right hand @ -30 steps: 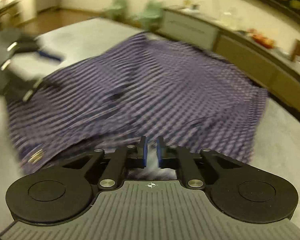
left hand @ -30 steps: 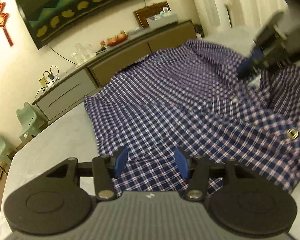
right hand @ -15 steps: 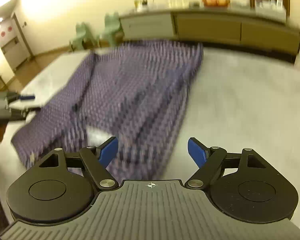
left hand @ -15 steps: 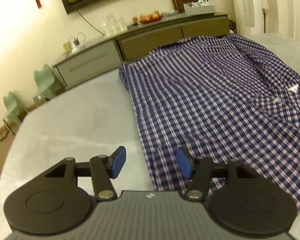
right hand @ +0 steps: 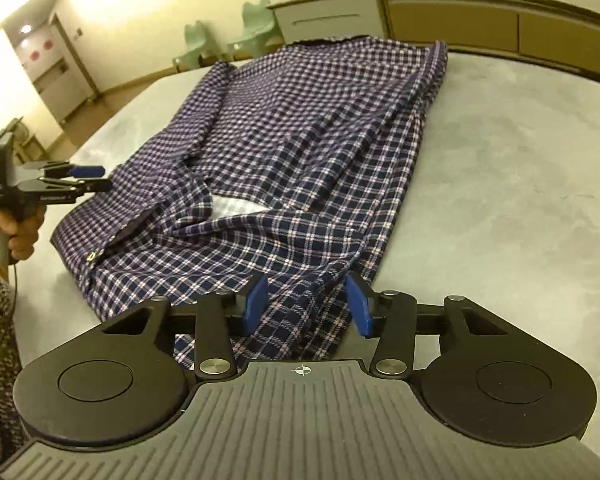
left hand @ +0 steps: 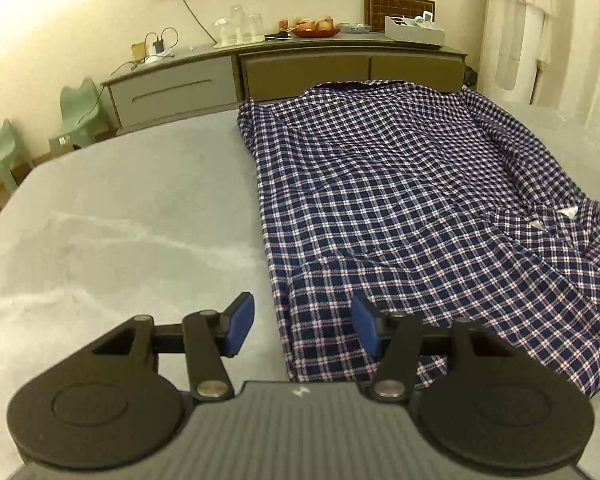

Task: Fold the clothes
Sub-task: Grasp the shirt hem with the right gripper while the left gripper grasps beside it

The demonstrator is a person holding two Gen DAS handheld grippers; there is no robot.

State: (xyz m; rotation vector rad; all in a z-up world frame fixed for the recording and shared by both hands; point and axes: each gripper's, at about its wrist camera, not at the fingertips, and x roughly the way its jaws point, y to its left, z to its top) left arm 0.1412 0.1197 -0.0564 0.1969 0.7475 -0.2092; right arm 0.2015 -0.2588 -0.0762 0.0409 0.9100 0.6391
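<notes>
**Plaid shirt spread on the table, both tongs gaping over its near edges**

The grey table (left hand: 100, 208) carries the checked shirt (left hand: 380, 184), which lies lengthwise from 12 o'clock down to 6 o'clock in both wrist views. It is partly doubled: in the right wrist view a long panel overlaps the body along the 1 o'clock side, and a loose flap near the middle shows a pale inner patch. Whether more folds are due or this is the spread-out stage cannot be settled from here.

Biggest risk, in my judgement: the cloth is thin, layered and rumpled, so a bite at the hem could take only 1 layer, or 2 when 1 is wanted, and drag the pile askew. Uneven lifting by the 2 tools would skew the fold. A smaller risk is the sleeve bunch at 5 o'clock in the right view slipping off the table edge.

The left gripper (left hand: 302, 326) is level and low, jaws wide apart, holding nothing, straddling the shirt's left edge. The right gripper (right hand: 306, 304) is likewise wide open and empty, with the bunched hem between its fingers. At 9 o'clock in that view a hand (right hand: 8, 228) grips the left tool's handle.
</notes>
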